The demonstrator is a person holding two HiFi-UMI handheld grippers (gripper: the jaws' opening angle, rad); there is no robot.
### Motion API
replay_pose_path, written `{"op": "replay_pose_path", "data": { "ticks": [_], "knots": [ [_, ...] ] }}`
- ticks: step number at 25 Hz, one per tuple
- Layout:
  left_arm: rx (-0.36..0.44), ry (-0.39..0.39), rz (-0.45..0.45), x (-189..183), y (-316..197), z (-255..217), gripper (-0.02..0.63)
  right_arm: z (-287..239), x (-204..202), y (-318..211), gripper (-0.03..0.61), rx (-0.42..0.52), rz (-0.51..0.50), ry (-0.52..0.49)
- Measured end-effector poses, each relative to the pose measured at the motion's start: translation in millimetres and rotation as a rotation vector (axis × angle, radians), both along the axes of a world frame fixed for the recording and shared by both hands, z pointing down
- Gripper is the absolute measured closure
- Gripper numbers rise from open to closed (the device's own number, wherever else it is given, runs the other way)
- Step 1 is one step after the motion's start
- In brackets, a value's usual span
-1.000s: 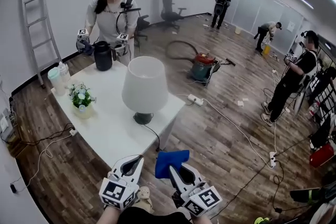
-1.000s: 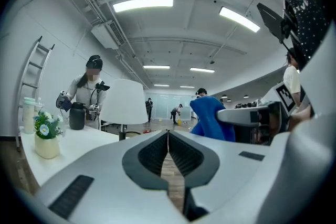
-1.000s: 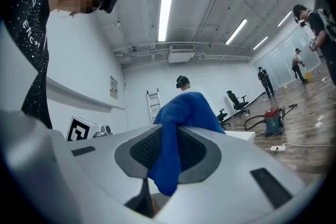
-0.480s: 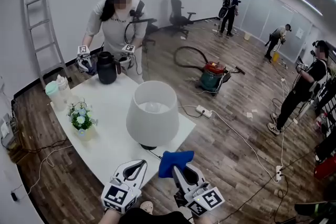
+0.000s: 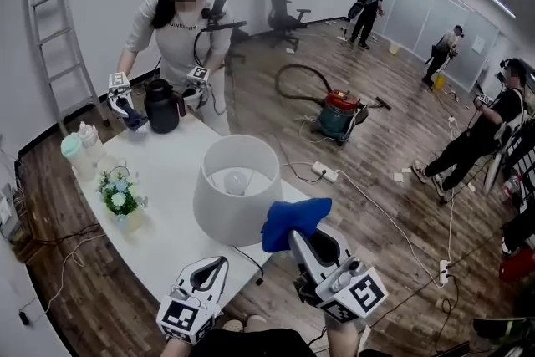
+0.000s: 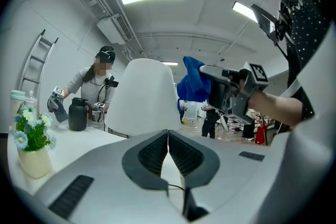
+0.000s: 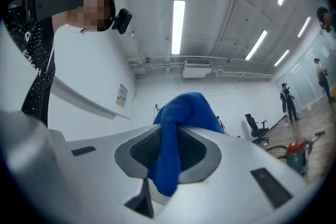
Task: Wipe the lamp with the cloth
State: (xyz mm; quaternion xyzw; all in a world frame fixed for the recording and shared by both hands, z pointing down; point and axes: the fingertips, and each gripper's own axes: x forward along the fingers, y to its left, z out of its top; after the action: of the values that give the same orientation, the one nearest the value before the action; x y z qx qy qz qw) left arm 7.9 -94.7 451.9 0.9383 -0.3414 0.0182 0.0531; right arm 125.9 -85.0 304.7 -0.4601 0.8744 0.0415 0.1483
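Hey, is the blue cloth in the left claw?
No, the blue cloth is pinched in the right claw, while the left claw is shut on nothing.

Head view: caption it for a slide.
Right tongs hold a blue cloth beside the white lamp; left tongs shut, empty.

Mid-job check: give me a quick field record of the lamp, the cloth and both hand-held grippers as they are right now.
lamp: white shade, upright on the white table
cloth: blue, raised at the shade's right side
contact: cannot tell if the cloth touches the shade
right hand-held gripper: jaws clamped on the cloth
left hand-held gripper: jaws together, empty, low by the table's near edge
also on table: flower pot, black kettle
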Motion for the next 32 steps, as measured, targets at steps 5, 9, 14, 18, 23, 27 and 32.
{"op": "replay_pose_path", "data": {
  "ticks": [5,9,14,18,23,27,32],
  "knots": [
    [-0.014,0.015,-0.078,-13.8,-10.5,-6.2,0.601,-49.8,-2.7,-24.0,0.503,0.188,-0.042,0.295],
    [-0.030,0.034,-0.159,-27.4,-21.1,-5.9,0.601,-54.3,-7.7,-47.1,0.503,0.126,-0.167,0.298],
    [-0.048,0.033,-0.197,-32.7,-22.9,0.3,0.601,-14.4,-2.1,-58.7,0.503,0.012,-0.204,0.246],
    [-0.067,0.032,-0.220,-38.2,-26.0,6.8,0.601,16.6,6.1,-62.1,0.503,-0.073,-0.201,0.209],
    [-0.068,0.027,-0.216,-35.6,-28.7,9.9,0.601,55.8,15.2,-64.4,0.503,-0.178,-0.190,0.213],
    [-0.071,0.019,-0.207,-32.9,-28.3,12.0,0.601,91.0,22.8,-63.6,0.503,-0.271,-0.180,0.202],
    [-0.080,0.013,-0.209,-33.8,-28.8,15.4,0.603,131.8,36.1,-63.5,0.503,-0.378,-0.160,0.226]
  ]
}}
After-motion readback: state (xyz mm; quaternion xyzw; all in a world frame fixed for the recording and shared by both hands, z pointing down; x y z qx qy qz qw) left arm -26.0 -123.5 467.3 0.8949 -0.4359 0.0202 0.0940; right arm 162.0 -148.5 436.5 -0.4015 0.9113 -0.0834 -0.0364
